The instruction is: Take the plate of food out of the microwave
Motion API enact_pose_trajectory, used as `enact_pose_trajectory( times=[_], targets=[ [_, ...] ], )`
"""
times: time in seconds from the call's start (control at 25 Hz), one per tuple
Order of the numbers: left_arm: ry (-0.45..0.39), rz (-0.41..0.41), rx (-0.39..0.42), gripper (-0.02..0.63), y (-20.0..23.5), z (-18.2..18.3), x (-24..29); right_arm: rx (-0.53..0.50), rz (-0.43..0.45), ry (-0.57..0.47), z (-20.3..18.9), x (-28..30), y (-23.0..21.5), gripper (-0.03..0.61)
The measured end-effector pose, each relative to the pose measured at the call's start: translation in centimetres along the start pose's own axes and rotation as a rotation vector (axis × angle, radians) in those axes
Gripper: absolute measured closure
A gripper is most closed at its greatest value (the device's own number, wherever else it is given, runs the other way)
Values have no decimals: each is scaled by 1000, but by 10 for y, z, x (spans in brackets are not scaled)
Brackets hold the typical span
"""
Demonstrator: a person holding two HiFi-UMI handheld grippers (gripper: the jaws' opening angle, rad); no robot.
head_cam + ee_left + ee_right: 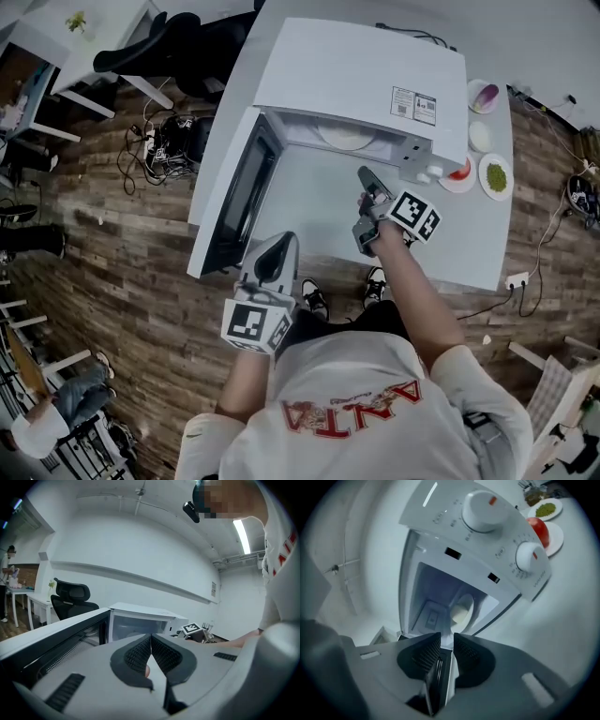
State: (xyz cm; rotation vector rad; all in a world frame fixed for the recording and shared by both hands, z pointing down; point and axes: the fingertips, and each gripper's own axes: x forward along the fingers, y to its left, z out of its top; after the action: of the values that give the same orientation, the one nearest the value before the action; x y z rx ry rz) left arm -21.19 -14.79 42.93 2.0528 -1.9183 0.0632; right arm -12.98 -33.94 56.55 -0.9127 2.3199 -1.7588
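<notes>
White microwave (375, 84) on table (469, 253), door (234, 192) swung open — plate of food (347, 136) sits inside the cavity, untouched. Right claw (367, 178) in front of the opening, jaws a narrow gap apart, nothing between them. Left claw (277, 246) near the door's outer edge — tips pressed together, empty.

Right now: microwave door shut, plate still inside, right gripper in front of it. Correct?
No, the microwave door is open, swung out to the left; the head view shows it. The plate is inside and the right gripper is in front.
</notes>
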Motion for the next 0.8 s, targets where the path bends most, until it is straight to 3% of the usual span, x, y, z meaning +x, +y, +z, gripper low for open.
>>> enact_pose_trajectory(
  times=[0.24, 0.52, 0.8],
  targets=[
    [24, -31, 12, 603, 5, -6, 18, 195, -55, -98, 1, 35, -35, 506],
    [41, -33, -7, 603, 14, -15, 23, 277, -39, -198, 14, 61, -51, 520],
    [53, -34, -10, 603, 18, -21, 19, 311, -47, -224, 18, 73, -57, 528]
  ],
)
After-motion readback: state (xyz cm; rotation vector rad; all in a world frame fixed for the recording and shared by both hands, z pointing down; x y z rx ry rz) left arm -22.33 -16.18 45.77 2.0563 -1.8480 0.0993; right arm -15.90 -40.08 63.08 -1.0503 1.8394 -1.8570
